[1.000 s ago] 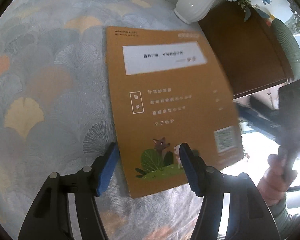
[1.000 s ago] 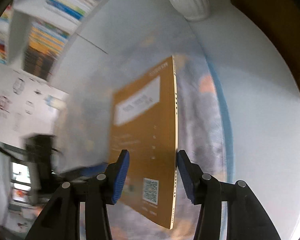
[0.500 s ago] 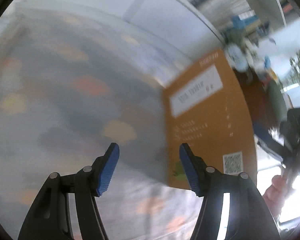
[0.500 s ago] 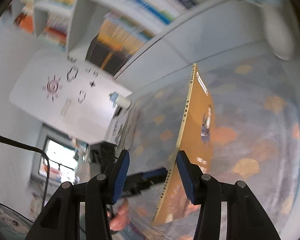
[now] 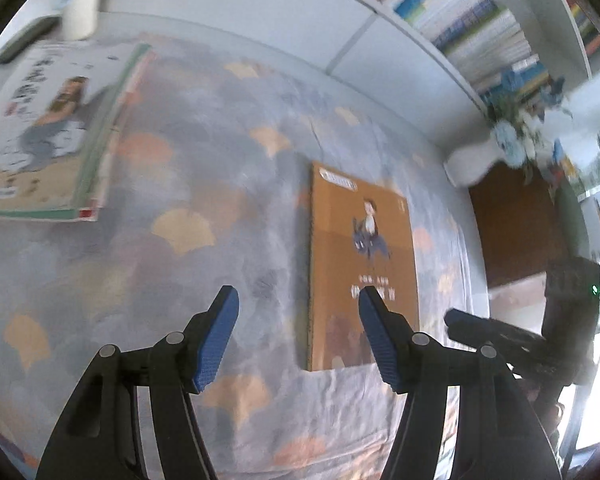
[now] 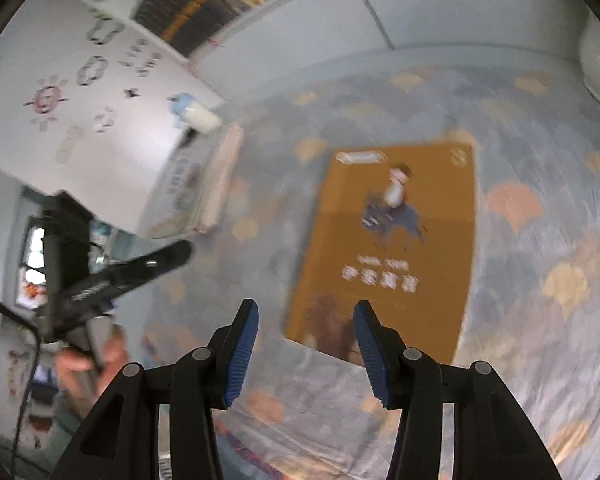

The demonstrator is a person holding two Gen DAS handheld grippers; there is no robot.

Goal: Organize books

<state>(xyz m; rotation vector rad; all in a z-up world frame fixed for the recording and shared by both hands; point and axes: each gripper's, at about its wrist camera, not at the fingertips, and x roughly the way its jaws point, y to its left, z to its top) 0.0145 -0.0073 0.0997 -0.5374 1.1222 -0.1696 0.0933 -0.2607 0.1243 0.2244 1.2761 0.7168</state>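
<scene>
one orange book (image 5: 360,256) lies alone, and one stack of books (image 5: 48,136) lies well apart. one white bottle (image 5: 79,10), one white vase (image 5: 470,162), two tools.

A wide stretch of bare patterned cloth (image 5: 188,184) lies open between the orange book (image 5: 360,256) lying flat on it and the stack of books (image 5: 48,136) well apart to the left, giving free passage there. Behind the stack stand a white bottle (image 5: 79,12) and a dark remote (image 5: 24,40), and the white cabinet front (image 5: 260,12) closes off the far edge. To the right a white vase (image 5: 472,164) and a brown board (image 5: 516,224) hem in the book's far side.
</scene>
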